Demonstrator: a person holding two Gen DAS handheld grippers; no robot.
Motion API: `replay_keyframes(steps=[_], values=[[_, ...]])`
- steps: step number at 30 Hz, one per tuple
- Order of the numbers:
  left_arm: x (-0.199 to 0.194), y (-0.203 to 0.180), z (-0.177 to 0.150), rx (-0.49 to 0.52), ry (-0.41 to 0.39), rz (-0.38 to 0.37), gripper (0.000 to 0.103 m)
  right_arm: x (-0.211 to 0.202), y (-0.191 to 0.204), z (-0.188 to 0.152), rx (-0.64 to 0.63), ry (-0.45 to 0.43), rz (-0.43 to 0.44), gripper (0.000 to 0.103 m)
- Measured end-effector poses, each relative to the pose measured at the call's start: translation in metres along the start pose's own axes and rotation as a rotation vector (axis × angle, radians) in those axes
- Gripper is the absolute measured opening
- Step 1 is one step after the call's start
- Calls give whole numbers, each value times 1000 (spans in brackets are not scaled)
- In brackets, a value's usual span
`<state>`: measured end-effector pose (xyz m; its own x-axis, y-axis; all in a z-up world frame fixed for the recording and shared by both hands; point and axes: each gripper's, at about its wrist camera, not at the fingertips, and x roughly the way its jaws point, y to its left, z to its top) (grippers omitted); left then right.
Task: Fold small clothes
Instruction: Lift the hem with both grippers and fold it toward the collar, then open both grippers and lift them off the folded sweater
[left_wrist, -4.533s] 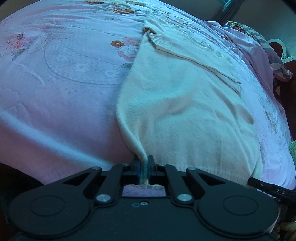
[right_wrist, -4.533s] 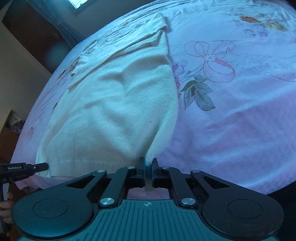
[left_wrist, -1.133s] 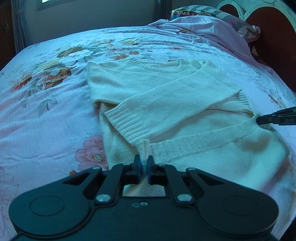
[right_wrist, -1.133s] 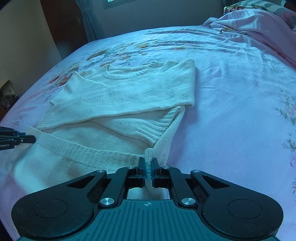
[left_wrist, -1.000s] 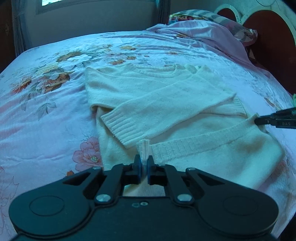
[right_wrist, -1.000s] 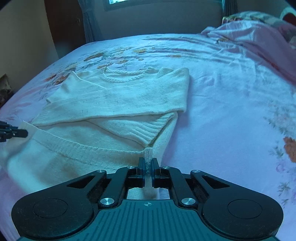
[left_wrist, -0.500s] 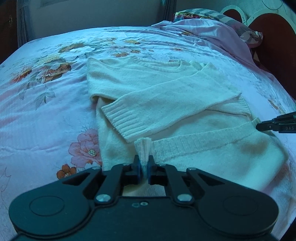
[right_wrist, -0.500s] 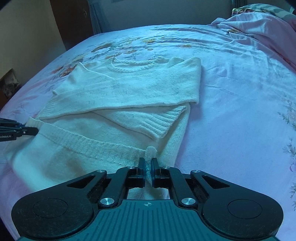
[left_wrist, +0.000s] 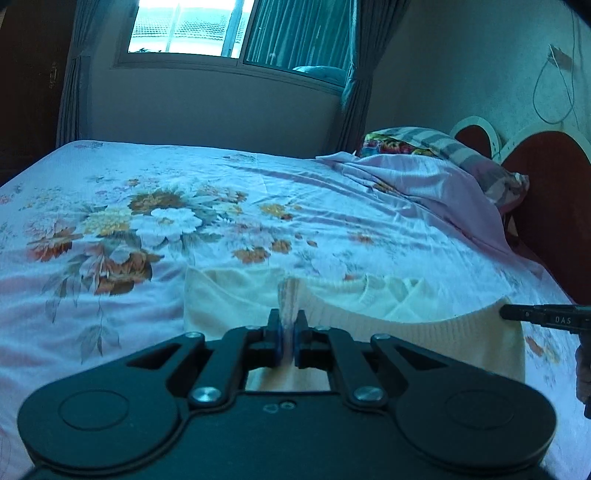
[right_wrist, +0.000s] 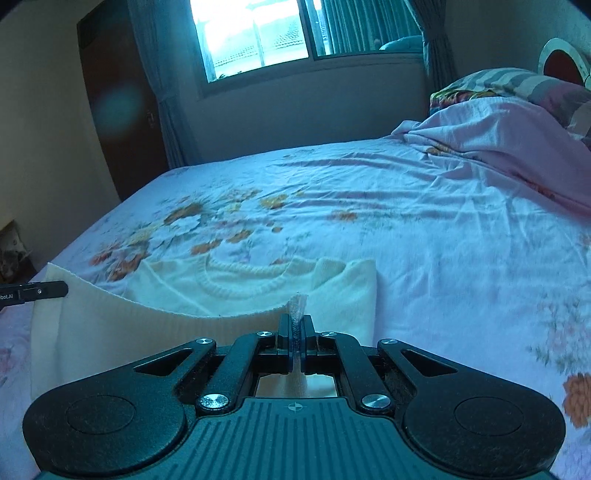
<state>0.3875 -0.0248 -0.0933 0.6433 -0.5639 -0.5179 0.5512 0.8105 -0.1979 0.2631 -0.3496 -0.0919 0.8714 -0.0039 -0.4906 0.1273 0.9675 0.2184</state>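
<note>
A cream knit sweater (left_wrist: 229, 295) lies on the floral bed sheet (left_wrist: 110, 221), sleeves folded across its front. My left gripper (left_wrist: 287, 317) is shut on the left corner of the ribbed hem, and my right gripper (right_wrist: 295, 321) is shut on the right corner. The hem (right_wrist: 155, 328) is raised off the bed and stretched between them, hiding the lower body and sleeves. Beyond it I see the neckline (right_wrist: 243, 280) and shoulders flat on the sheet. The right gripper's tip (left_wrist: 517, 312) shows at the left wrist view's right edge; the left gripper's tip (right_wrist: 48, 290) shows at the right wrist view's left edge.
A rumpled pink cover (right_wrist: 509, 140) and striped pillow (left_wrist: 436, 144) lie at the bed's head on the right, by a red headboard (left_wrist: 543, 206). A window with curtains (left_wrist: 236, 29) is on the far wall, and a dark wardrobe (right_wrist: 118, 110) stands at the left.
Both grippers rose with the hem, lifting it off the bed. The views tilted up, so the folded sleeves are now hidden behind the raised hem and the window has come into view.
</note>
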Motion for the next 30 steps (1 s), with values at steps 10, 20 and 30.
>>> replay_keyframes(steps=[10, 20, 30], values=[[135, 26, 37, -24, 31, 77, 4, 135, -42, 55, 9, 18, -113, 2], [180, 41, 10, -48, 160, 184, 18, 191, -50, 25, -54, 117, -239, 3], [80, -10, -20, 32, 146, 85, 37, 88, 15, -4, -105, 70, -85, 44]])
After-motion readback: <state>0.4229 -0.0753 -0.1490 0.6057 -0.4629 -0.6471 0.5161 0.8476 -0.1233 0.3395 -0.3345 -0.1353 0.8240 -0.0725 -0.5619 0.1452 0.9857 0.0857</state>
